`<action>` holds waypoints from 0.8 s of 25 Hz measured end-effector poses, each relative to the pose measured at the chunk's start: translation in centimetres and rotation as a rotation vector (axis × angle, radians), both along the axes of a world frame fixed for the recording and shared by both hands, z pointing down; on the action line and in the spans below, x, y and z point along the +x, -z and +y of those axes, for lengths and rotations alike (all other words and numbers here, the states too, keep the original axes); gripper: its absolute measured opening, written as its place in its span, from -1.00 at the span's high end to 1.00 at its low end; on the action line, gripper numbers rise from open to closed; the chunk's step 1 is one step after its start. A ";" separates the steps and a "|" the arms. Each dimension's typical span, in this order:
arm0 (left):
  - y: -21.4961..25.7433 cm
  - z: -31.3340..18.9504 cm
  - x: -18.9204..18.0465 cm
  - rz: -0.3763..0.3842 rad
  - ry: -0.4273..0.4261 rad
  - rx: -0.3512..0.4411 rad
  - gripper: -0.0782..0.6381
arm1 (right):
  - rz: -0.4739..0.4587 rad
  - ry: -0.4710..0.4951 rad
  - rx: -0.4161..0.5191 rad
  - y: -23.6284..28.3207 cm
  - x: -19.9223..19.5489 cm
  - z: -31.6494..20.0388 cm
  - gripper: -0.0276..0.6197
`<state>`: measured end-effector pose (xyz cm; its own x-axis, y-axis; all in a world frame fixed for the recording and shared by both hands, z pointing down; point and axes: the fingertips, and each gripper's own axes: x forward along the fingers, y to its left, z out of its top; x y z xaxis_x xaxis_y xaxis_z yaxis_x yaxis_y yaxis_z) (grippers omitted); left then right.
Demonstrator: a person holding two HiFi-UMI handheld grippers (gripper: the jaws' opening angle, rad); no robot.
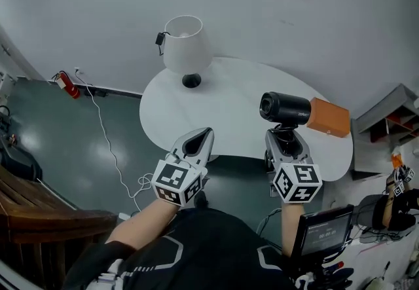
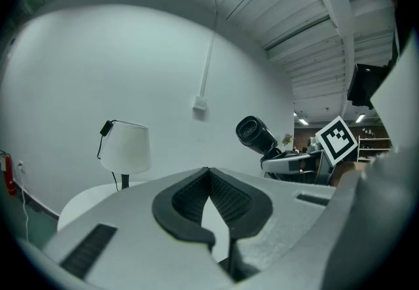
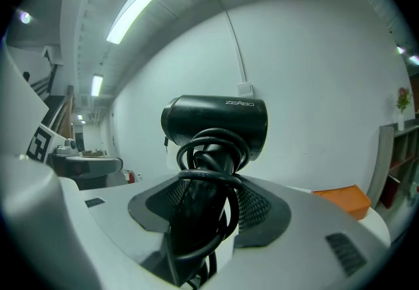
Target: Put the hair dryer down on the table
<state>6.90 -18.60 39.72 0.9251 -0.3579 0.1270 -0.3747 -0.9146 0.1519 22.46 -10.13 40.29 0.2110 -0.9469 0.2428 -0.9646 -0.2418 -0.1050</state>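
A black hair dryer (image 1: 285,107) stands upright in my right gripper (image 1: 286,139), which is shut on its handle. In the right gripper view the dryer (image 3: 216,122) fills the middle, its black cord coiled round the handle between the jaws of the right gripper (image 3: 213,184). It hangs over the near edge of the white round table (image 1: 229,105). My left gripper (image 1: 203,135) is near the table's front edge, shut with nothing in it. In the left gripper view, beyond the closed tips of the left gripper (image 2: 209,174), I see the dryer (image 2: 255,135) to the right.
A white lamp (image 1: 185,46) stands at the table's far left, and an orange box (image 1: 329,117) lies at its right edge. A red extinguisher (image 1: 67,84) and a white cable (image 1: 108,138) lie on the dark floor at left. Shelving (image 1: 393,115) stands at right.
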 end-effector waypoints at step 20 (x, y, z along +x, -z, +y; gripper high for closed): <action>-5.7 -7.8 1.4 -0.054 0.008 -0.081 0.77 | -0.043 -0.016 -0.210 -8.3 3.5 -9.9 0.18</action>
